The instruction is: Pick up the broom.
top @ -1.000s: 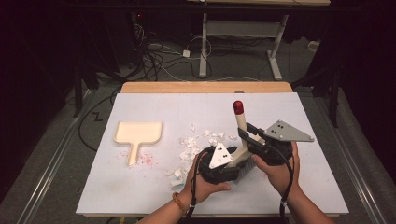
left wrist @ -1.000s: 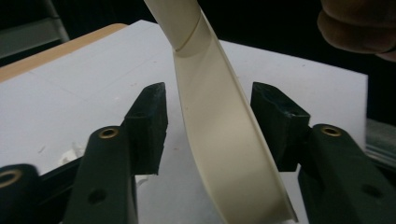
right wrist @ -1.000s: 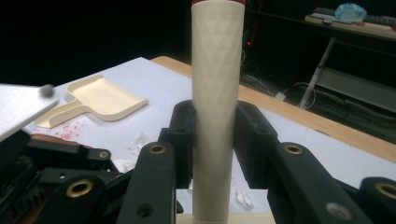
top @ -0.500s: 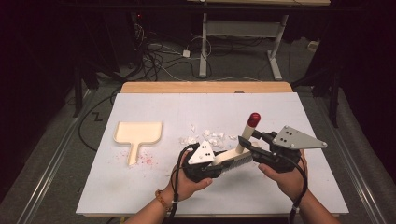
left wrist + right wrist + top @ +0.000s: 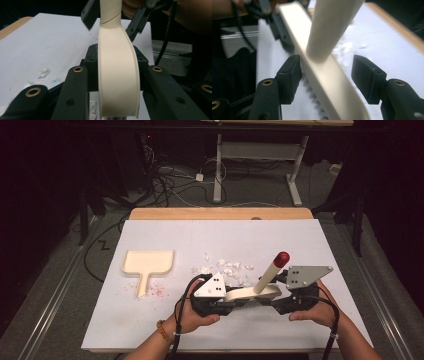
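The left gripper (image 5: 235, 306) clamps the cream plastic brush with a red-tipped handle (image 5: 250, 294) by its curved back, jaws pressed tight on both sides. Opposite it, the right gripper (image 5: 272, 306) has just been opening its jaws, which now stand spread on either side of the brush's other end. Torn white paper scraps (image 5: 225, 268) lie just beyond both grippers on the white table (image 5: 310, 245); a cream dustpan (image 5: 147, 264) sits well off beyond the left gripper.

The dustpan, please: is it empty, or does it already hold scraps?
Empty: the dustpan shows a bare tray, and the scraps lie on the table.
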